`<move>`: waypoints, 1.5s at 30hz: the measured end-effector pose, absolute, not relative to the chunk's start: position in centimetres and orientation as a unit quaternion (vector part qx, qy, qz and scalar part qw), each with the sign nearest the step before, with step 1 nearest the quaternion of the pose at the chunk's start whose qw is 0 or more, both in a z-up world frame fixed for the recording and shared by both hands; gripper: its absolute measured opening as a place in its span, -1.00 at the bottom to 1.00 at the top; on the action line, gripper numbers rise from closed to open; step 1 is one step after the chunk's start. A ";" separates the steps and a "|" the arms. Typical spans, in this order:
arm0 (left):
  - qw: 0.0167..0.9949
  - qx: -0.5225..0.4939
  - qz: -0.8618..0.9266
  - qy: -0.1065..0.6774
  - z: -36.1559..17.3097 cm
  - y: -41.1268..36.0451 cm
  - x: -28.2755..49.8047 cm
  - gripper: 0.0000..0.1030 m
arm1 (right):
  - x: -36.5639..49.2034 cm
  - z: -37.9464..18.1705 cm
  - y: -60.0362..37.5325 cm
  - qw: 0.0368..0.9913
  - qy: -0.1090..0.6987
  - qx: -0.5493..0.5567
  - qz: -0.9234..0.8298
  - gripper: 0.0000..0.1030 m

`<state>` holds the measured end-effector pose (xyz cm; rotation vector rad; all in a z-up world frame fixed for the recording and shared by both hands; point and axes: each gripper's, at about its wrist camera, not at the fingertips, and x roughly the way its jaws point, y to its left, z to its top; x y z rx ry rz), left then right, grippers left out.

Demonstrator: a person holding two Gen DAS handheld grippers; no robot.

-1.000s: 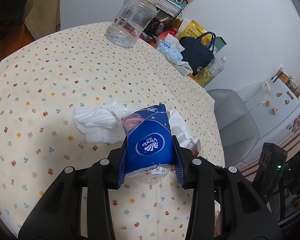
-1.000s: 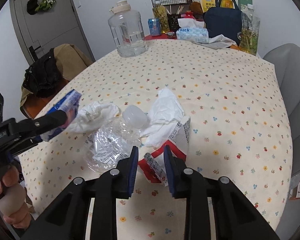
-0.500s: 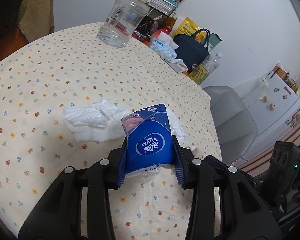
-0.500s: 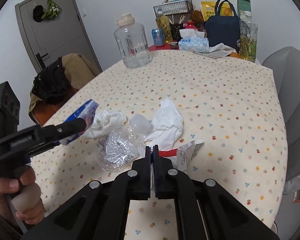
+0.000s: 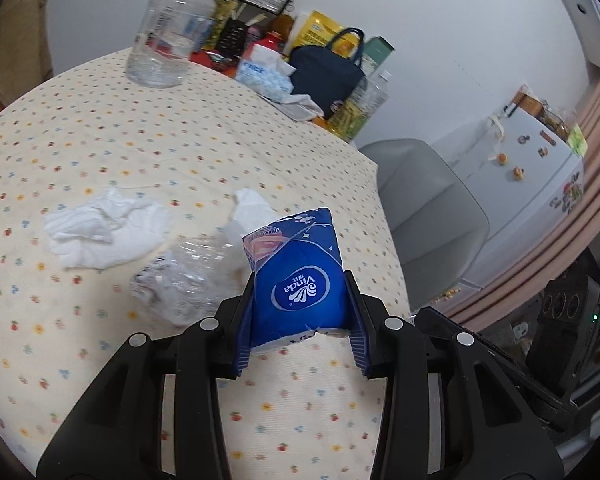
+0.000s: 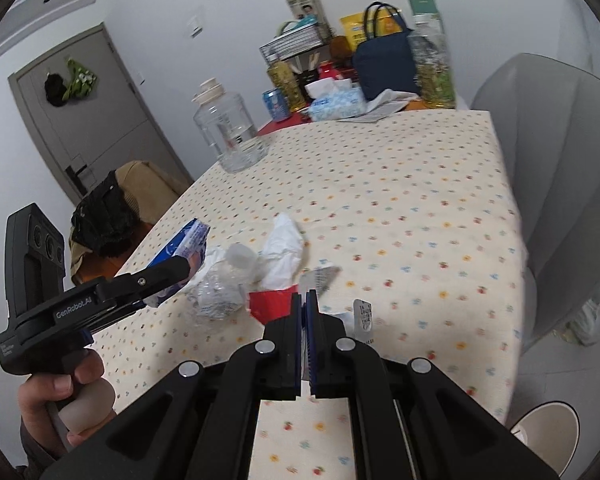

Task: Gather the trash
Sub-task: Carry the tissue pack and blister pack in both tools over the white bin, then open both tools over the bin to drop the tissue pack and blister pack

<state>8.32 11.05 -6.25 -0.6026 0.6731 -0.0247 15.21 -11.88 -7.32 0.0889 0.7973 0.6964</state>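
The floral-cloth bench carries crumpled white tissues at ten o'clock. The left tool clamps a blue tissue pack; the right tool pinches a red-and-white wrapper.

A round table under a cream tablecloth dotted with small flowers fills both views. Toward 12 o'clock on it stands a clear water jug, with a tissue box, a navy tote bag and a wire basket crowded near 1 o'clock. A grey chair sits at 3 o'clock, a grey door at 10 o'clock, and a white fridge shows at 2 o'clock in the left wrist view
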 end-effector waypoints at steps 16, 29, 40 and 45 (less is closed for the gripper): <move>0.896 -0.221 -0.108 0.371 -6.4 -1.1 13.3 -0.24 | 15.0 -8.5 -29.0 0.903 0.372 0.110 0.182 -0.93; 0.877 -0.154 -0.182 0.418 -7.6 -12.2 16.2 -0.24 | 14.1 -13.8 -41.7 0.901 0.390 0.178 0.063 -0.93; 0.856 -0.116 -0.210 0.458 -9.8 -18.5 17.7 -0.25 | 14.3 -19.0 -47.3 0.885 0.412 0.215 0.009 -0.86; 0.849 -0.100 -0.220 0.469 -10.5 -20.8 18.0 -0.25 | 14.3 -21.4 -49.3 0.871 0.428 0.242 -0.001 -0.36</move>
